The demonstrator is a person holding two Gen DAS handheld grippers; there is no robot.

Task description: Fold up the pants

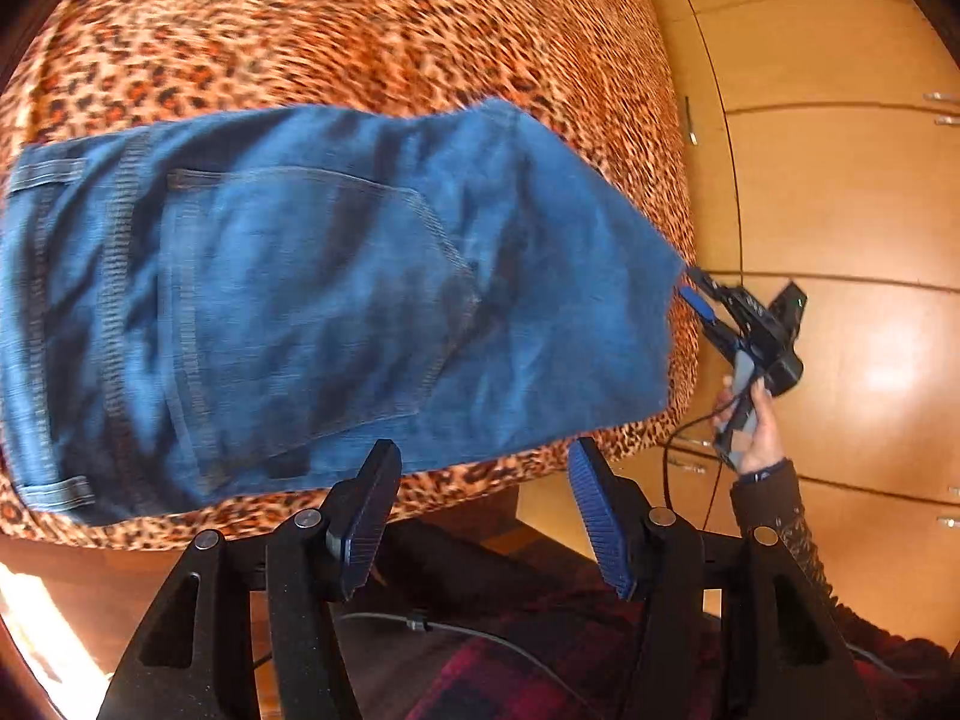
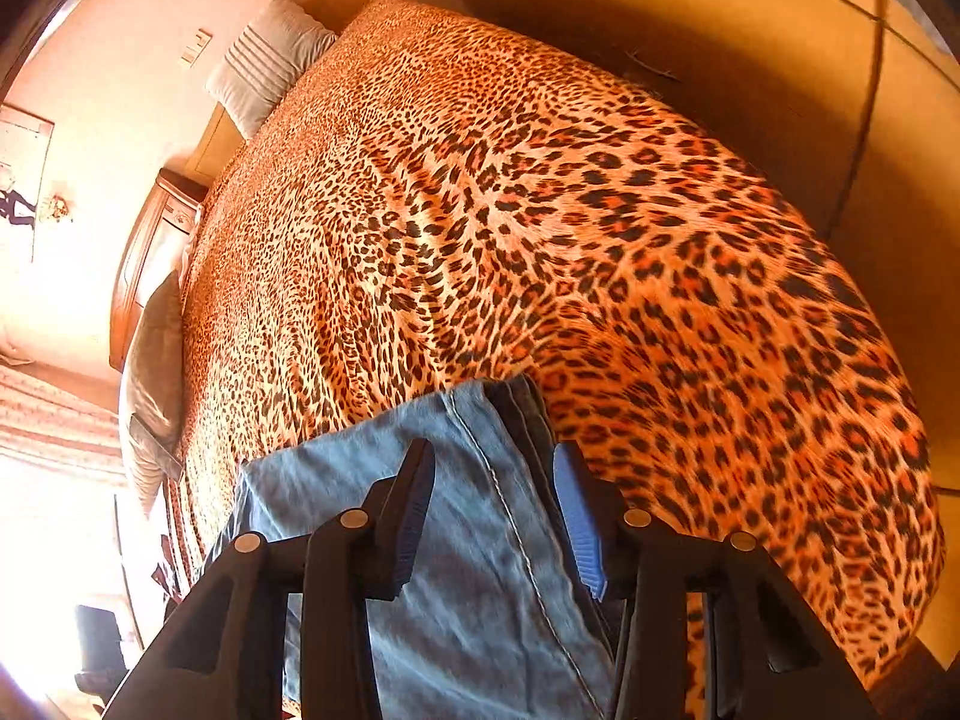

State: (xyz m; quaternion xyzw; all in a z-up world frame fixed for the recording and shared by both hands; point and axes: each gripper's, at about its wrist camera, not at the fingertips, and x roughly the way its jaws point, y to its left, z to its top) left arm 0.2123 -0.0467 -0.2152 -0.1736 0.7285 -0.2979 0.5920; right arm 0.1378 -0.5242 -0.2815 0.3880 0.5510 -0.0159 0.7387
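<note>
The blue denim pants [image 1: 312, 300] lie folded into a compact, roughly rectangular bundle near the front edge of the bed, close to its right-hand corner, with a stitched back pocket [image 1: 324, 300] facing up and the waistband with its belt loops toward the left. They rest on a leopard-print bedspread [image 1: 372, 30] that covers the whole bed.

The left gripper [image 1: 480, 516] hovers just off the bundle's near edge, its blue-padded fingers spread with nothing between them. The right gripper [image 2: 495, 516] sits at the bundle's right end; its fingers are also spread, with denim showing in the gap beneath them, but they do not seem to pinch it. In the left wrist view its tips [image 1: 699, 294] just meet the fabric's right corner.

The fold looks largely done, so this step is probably tidying or one more fold. To do it well, each gripper should take all layers at a corner together, lift low, and lay edge onto edge squarely. Thick denim resists creasing, so pressing along the fold would help it stay flat.
</note>
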